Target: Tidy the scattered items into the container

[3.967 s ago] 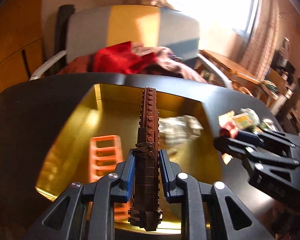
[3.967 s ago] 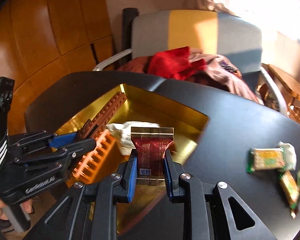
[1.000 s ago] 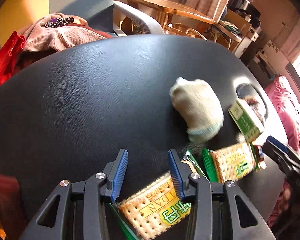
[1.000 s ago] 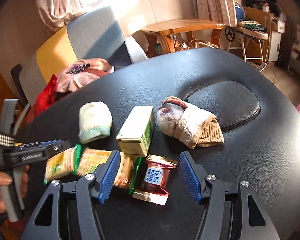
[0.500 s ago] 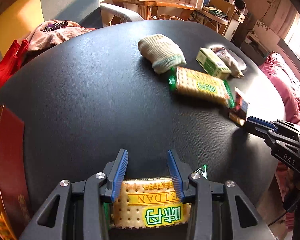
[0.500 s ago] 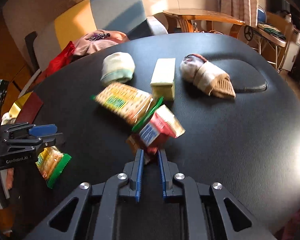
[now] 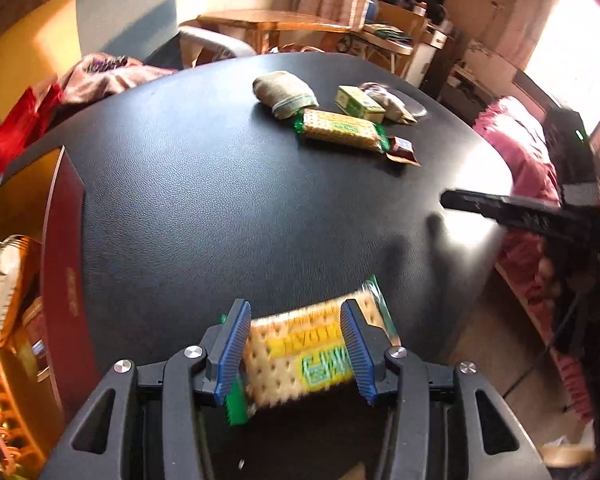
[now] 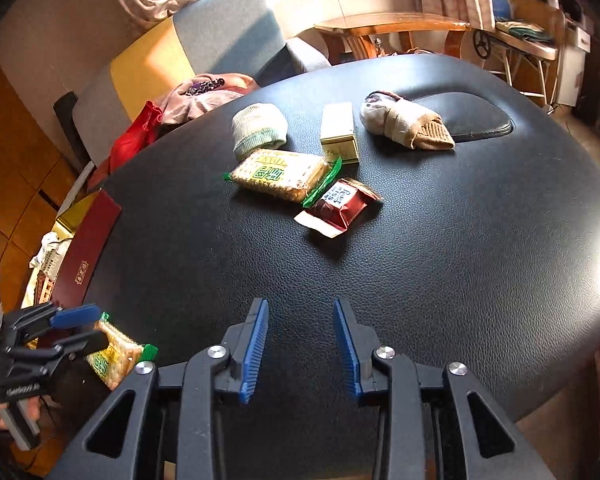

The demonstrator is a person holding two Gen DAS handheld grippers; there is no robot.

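Note:
My left gripper (image 7: 294,346) is shut on a cracker pack (image 7: 300,356) with green ends, held above the black table near its front edge; it also shows in the right wrist view (image 8: 114,354). My right gripper (image 8: 302,344) is open and empty above the table. Ahead of it lie a red snack packet (image 8: 338,206), a second cracker pack (image 8: 280,174), a small green-and-cream box (image 8: 338,130), a pale rolled sock (image 8: 258,130) and a brown rolled sock (image 8: 408,124). The red-walled, gold-lined container (image 7: 62,264) stands at the left with an orange toy and a white item inside.
The black leather table (image 8: 440,260) is round, with its edge close in front. A chair (image 8: 204,40) with red and pink clothes stands behind it. A pink-covered seat (image 7: 520,148) is at the right. A wooden table (image 8: 396,24) stands further back.
The right gripper has opened, let go of the red packet onto the table and drawn back. The left gripper has swung with its cracker pack, so the container's wall now shows closer at left.

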